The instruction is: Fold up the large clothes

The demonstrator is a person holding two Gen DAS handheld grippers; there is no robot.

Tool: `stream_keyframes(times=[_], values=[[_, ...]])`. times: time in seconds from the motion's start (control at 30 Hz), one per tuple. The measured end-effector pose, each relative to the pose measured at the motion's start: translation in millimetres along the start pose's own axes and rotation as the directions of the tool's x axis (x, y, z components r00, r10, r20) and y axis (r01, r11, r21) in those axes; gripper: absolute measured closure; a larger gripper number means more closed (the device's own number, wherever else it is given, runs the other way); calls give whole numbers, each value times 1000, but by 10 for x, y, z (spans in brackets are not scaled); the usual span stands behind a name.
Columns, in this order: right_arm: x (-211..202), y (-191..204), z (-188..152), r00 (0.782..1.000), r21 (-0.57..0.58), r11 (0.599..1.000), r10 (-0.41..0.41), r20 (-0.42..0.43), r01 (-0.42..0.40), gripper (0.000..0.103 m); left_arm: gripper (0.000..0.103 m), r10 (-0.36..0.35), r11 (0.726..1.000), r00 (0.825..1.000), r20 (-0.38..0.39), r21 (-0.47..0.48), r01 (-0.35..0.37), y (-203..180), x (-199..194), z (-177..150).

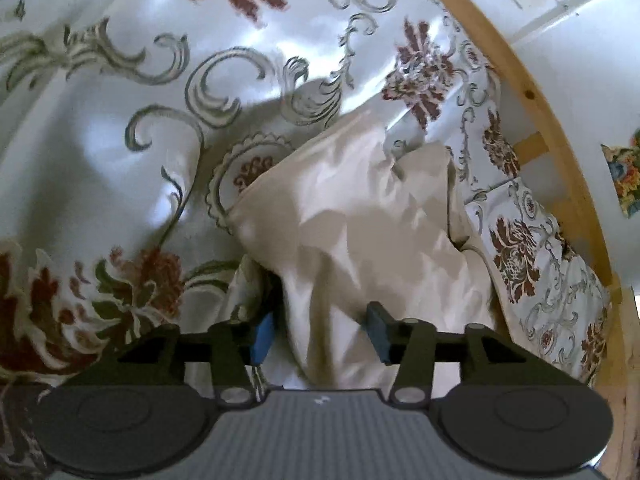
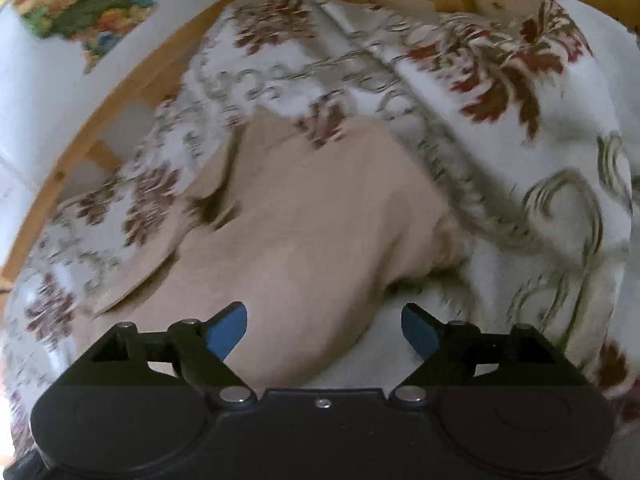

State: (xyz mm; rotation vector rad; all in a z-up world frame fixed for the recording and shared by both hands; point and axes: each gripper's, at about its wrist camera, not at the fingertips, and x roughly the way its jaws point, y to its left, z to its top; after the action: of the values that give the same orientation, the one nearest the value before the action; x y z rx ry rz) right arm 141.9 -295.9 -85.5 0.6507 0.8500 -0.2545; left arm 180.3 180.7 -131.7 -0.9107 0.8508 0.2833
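Nearest the left wrist camera, the left gripper [image 1: 322, 334] has its blue-padded fingers [image 1: 262, 338] spread apart, with a fold of the beige garment [image 1: 352, 216] rising between them; the cloth lies against neither pad clearly enough to call it a grip, and the jaws stand open. From there the garment runs away as a crumpled, glossy mound with a raised ridge and a pointed corner at its far right side. It rests on a floral bedspread [image 1: 120, 92], white with grey-green scrolls and dark red flowers, which fills the left and upper part of that view. Beyond the spread curves a wooden bed rail [image 1: 516, 80], and past it a white wall with a colourful floral patch [image 1: 626, 180]. In the right wrist view, the right gripper [image 2: 324, 332] also has its fingers wide apart, hovering over the near edge of the beige garment [image 2: 304, 216], which spreads forward and to the left across the bedspread [image 2: 540, 200]. This view is blurred. Farther off lie the wooden frame [image 2: 52, 184] and another floral patch [image 2: 84, 4] on the white wall
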Motion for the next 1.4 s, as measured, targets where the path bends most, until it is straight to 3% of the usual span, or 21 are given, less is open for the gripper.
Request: stream_keyframes(times=[0.1,0.17,0.23,0.3,0.4,0.47,0.53,0.6,0.7,0.8,0.87,0.97,1.07,1.13,1.3,1.4], values=[[-106,235,-313,1000,-149,989,20,19,-17,16,37,7,1000,1000,7,-12,-7,12,35,-3],[-134,499,-450,997,-326,945,42,67,-18,16,31,6,1000,1000,7,-18,-6,13,48,-9],[-136,784,-548,983,-510,860,78,164,17,12,28,8,1000,1000,9,-22,-8,2,70,-11],[-58,1062,-632,957,-669,741,148,250,60,0,26,10,1000,1000,7,-25,-10,6,87,-7],[206,1362,-650,925,-801,591,243,293,98,1,24,6,999,1000,7,-35,-6,18,95,-1],[441,1496,-603,892,-851,509,313,328,134,1,21,2,999,1000,9,-45,-1,23,95,-11],[704,1602,-497,876,-852,490,310,369,185,1,16,-2,999,1000,9,-44,2,15,100,-20],[926,1630,-360,872,-833,509,282,400,217,1,13,-7,1000,1000,2,-20,7,-16,118,-35],[1199,1645,-181,878,-805,544,233,419,239,1,15,-9,1000,1000,12,8,9,-64,134,-68],[1394,1687,-83,895,-802,550,202,398,233,1,19,-29,1000,999,32,1,29,-54,118,-67],[1526,1689,-100,927,-828,525,177,330,194,1,20,-42,999,999,34,-16,42,-25,118,-59],[1675,1692,-247,960,-880,450,145,240,152,1,28,-47,998,998,42,-37,49,9,101,-51],[1580,1721,-396,941,-891,401,159,297,214,1,39,-34,998,998,59,-45,37,33,70,-37],[1467,1723,-474,934,-890,389,160,319,237,1,47,-43,997,997,57,-54,46,46,70,-33],[1080,1681,-705,936,-896,370,151,318,245,1,62,-63,996,995,72,-52,67,23,42,-37],[1074,1697,-834,937,-913,329,162,308,243,1,76,-73,997,994,81,-28,76,-5,33,-44]])
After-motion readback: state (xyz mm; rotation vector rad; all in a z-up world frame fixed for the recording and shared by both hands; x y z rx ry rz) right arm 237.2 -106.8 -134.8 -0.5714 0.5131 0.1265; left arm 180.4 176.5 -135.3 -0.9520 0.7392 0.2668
